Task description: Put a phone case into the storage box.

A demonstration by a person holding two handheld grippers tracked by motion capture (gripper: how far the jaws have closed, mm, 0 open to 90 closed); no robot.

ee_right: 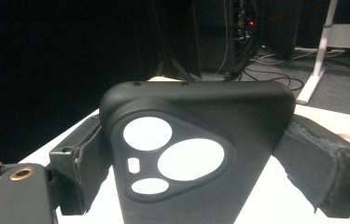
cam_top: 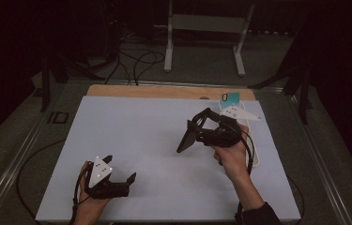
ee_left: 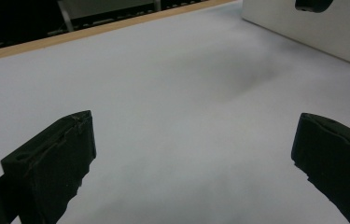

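Observation:
A black phone case [ee_right: 196,154] with round camera cut-outs is clamped by its two sides between the jaws of my right gripper [ee_right: 196,161]. In the high view the phone case [cam_top: 186,137] is held tilted above the white mat, right of centre, with the right gripper [cam_top: 196,129] shut on it. My left gripper [cam_top: 119,170] rests low at the mat's near left, jaws spread wide. In the left gripper view its fingers [ee_left: 53,158] frame bare mat, with nothing between them.
The white mat [cam_top: 131,126] covers a wooden table [cam_top: 164,91]. A teal card [cam_top: 230,98] and a white object [cam_top: 254,157] lie at the mat's right side; a white box [ee_left: 317,30] shows far off. Table legs and cables stand beyond.

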